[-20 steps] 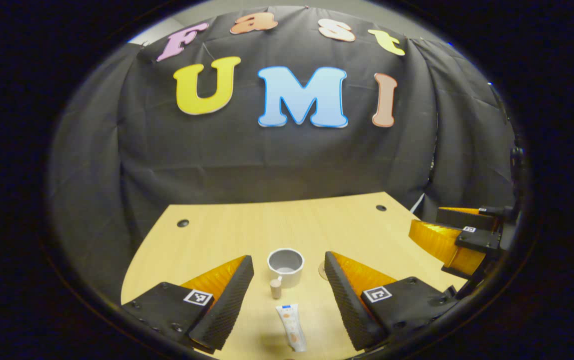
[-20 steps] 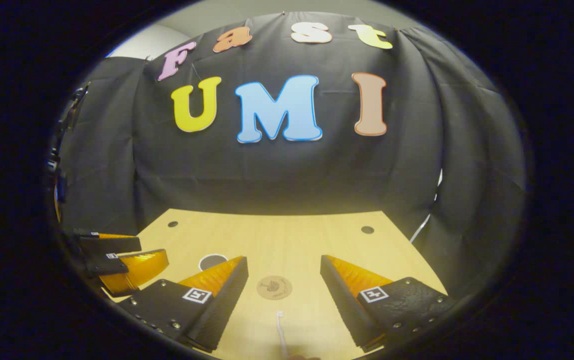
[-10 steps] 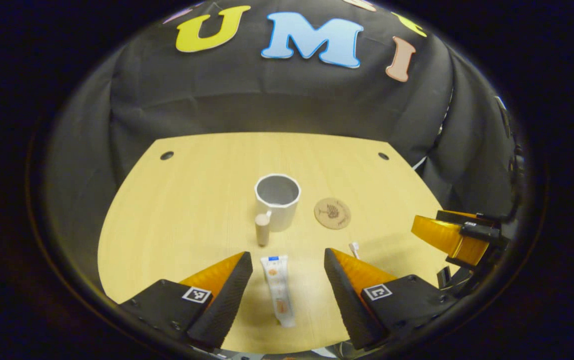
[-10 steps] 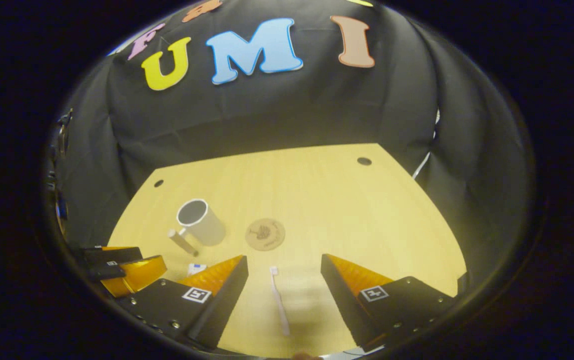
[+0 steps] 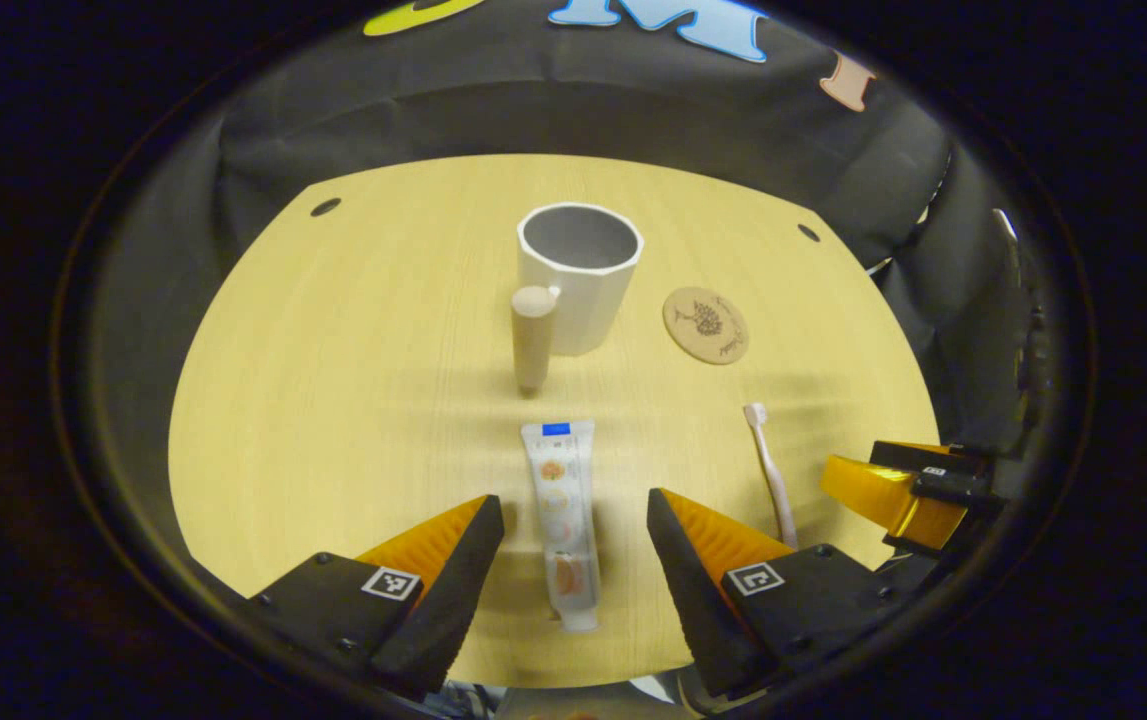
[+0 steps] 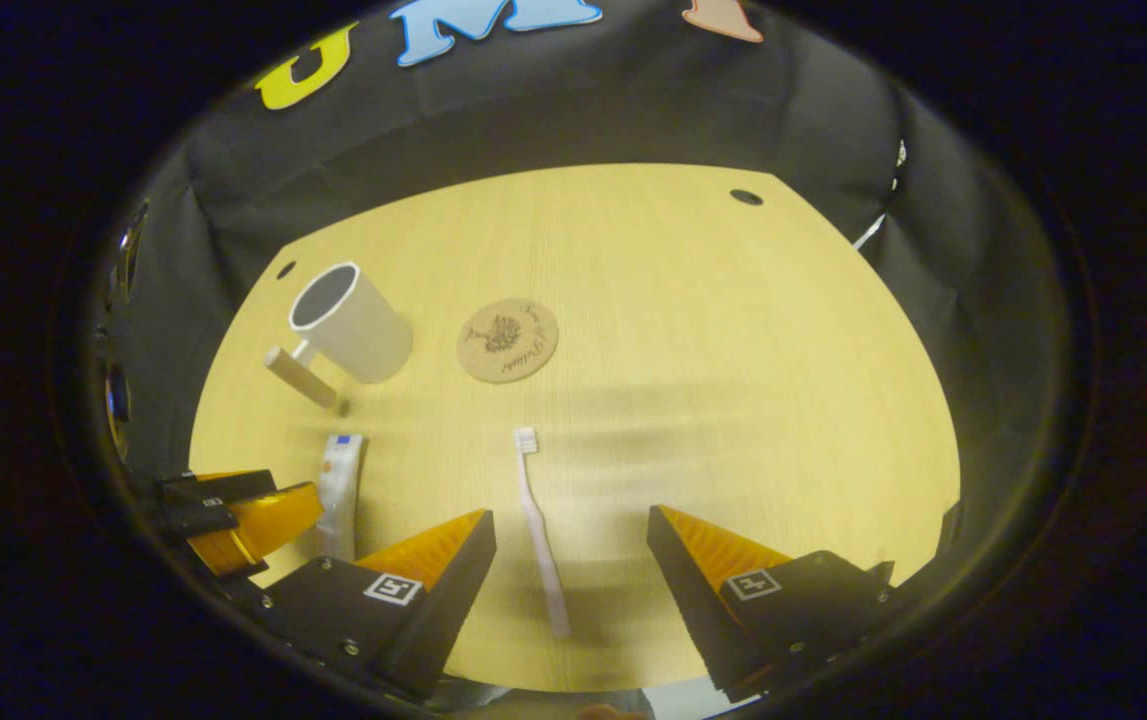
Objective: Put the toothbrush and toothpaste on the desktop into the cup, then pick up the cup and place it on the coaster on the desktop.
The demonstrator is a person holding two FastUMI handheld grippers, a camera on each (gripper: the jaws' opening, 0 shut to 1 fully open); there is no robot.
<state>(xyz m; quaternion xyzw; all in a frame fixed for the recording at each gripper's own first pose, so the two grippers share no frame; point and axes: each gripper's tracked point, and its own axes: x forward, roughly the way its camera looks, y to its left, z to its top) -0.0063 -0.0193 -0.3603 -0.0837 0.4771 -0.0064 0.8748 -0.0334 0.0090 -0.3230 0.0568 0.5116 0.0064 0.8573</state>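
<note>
A white toothpaste tube (image 5: 563, 510) lies flat on the wooden desktop (image 5: 353, 380), its lower end between the fingers of my open left gripper (image 5: 573, 515), which hovers above it. The white cup (image 5: 578, 275) with a wooden handle (image 5: 533, 335) stands upright behind the tube. The round cork coaster (image 5: 705, 324) lies to the right of the cup. In the right gripper view the white toothbrush (image 6: 539, 525) lies between the fingers of my open right gripper (image 6: 571, 525), bristles pointing away. The cup (image 6: 348, 322), coaster (image 6: 508, 340) and toothpaste (image 6: 341, 490) sit to the left there. The other gripper (image 5: 908, 490) shows at the right edge.
The desktop has small dark holes (image 5: 325, 207) near its far corners and its near edge runs just under both grippers. Black cloth (image 5: 533, 90) hangs behind the desk. The desktop's right half (image 6: 753, 380) is bare wood.
Both grippers have tilted down and moved in over the desk. The toothpaste now lies between the left fingers and the toothbrush between the right fingers. Nothing was taken hold of.
</note>
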